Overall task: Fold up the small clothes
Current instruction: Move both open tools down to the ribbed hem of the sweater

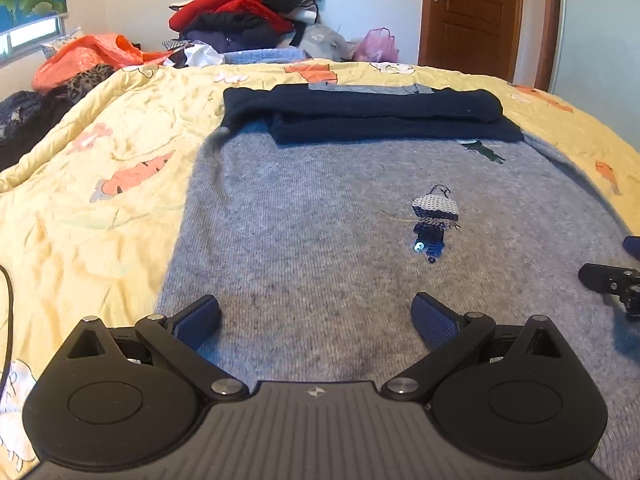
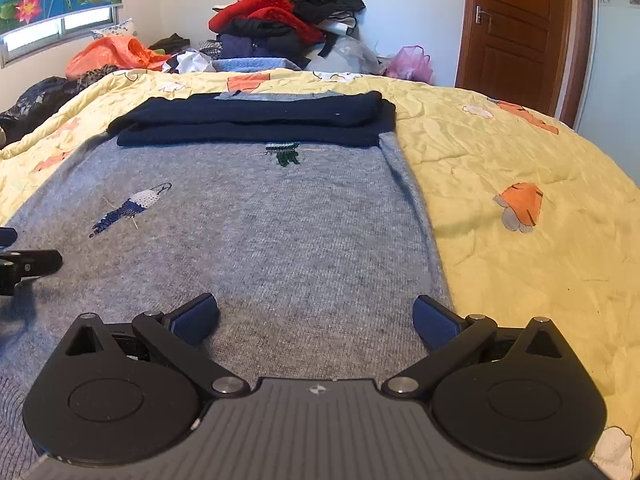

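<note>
- Left claw [image 1: 316, 322] hangs low over the near part of the grey sweater [image 1: 320, 240], its blue-padded fingers [image 1: 200, 320] spread wide with nothing between them; whether the pads touch the knit I cannot tell.
- Leftward of it, the sweater's side edge runs close by the left finger, and past that edge lies open yellow quilt [image 1: 80, 208], creased and printed with orange flowers.
- Off the bed's left side sits an orange plastic bag [image 1: 84, 56] among dark clothes.
- Across the far part of the sweater lie its navy sleeves [image 1: 360, 114], folded in over the chest in a flat band.
- Between the two claws the grey knit lies flat, with a sequin bird motif [image 1: 434, 220] on it and a small green motif [image 2: 286, 152] just below the navy band.
- Right claw [image 2: 316, 320] is likewise spread wide and empty, low over the sweater's near right part, its right finger [image 2: 434, 320] just above the garment's right edge.
- Rightward of that edge the quilt is bare but for an orange flower print [image 2: 520, 204].
- Behind the bed a heap of red and black clothes [image 2: 288, 12] rises against the wall, with a pink bag [image 2: 410, 62] and a brown door [image 2: 520, 28] to its right.
</note>
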`<action>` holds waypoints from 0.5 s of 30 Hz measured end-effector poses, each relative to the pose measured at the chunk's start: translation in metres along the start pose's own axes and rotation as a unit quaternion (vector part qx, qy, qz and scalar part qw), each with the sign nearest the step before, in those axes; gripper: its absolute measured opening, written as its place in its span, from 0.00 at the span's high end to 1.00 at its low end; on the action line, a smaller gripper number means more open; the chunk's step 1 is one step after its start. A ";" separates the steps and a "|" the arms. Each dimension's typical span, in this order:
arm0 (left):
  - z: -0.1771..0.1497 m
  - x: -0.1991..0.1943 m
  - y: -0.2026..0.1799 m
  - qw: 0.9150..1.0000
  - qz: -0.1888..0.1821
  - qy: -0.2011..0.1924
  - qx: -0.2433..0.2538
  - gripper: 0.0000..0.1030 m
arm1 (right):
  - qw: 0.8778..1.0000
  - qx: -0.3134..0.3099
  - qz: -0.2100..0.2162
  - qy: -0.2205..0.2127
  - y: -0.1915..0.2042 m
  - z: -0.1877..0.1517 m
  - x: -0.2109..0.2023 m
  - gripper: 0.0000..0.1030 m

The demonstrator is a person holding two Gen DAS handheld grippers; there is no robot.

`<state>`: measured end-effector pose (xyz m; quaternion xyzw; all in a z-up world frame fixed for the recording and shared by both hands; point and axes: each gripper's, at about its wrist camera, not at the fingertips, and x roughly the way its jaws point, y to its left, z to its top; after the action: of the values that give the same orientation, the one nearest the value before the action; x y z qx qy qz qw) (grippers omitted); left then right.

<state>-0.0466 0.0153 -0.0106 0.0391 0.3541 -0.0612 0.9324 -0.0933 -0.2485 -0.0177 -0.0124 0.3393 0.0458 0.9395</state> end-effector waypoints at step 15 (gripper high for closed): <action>-0.055 -0.077 -0.003 1.000 0.003 0.004 0.023 0.00 | 1.000 -0.014 0.012 0.009 0.004 -0.020 -0.041 0.01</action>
<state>-0.1399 0.0258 -0.0003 0.0622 0.3566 -0.0664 0.9298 -0.1378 -0.2483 -0.0065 -0.0219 0.3469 0.0612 0.9357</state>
